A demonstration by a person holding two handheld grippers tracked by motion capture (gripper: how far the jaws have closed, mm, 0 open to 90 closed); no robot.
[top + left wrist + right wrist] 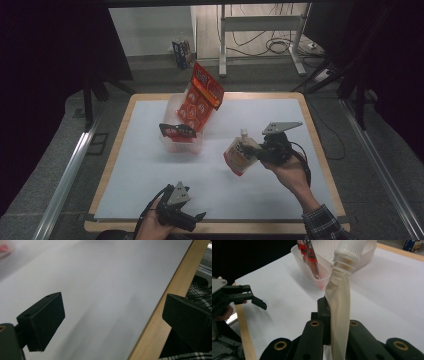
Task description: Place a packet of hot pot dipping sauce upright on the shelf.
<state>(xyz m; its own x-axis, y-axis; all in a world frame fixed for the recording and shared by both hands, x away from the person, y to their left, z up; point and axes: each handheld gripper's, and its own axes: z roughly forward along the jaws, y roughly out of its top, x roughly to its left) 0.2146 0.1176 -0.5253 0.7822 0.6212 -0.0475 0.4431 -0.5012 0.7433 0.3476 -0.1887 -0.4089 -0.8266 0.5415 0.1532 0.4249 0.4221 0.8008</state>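
Note:
My right gripper [256, 151] is shut on a cream spout pouch [239, 158] with a white screw cap and a red lower part, held above the right middle of the table. In the right gripper view the pouch [339, 290] stands pinched between the jaws of this gripper [335, 315]. A clear plastic bin [170, 145] at the middle back holds a tall red snack bag [200, 100] that leans out of it, and a smaller dark bag [176, 131]. My left gripper [196, 218] rests open at the front edge, with only bare table between its wide-apart jaws [112, 312].
The white table top [150, 175] has a wooden border [155, 322]. A plaid sleeve [200, 293] lies beyond that border. The bin [312, 272] is ahead of the pouch, and the left gripper [258, 301] shows at the left of the right gripper view. Dark curtains and a metal frame surround the table.

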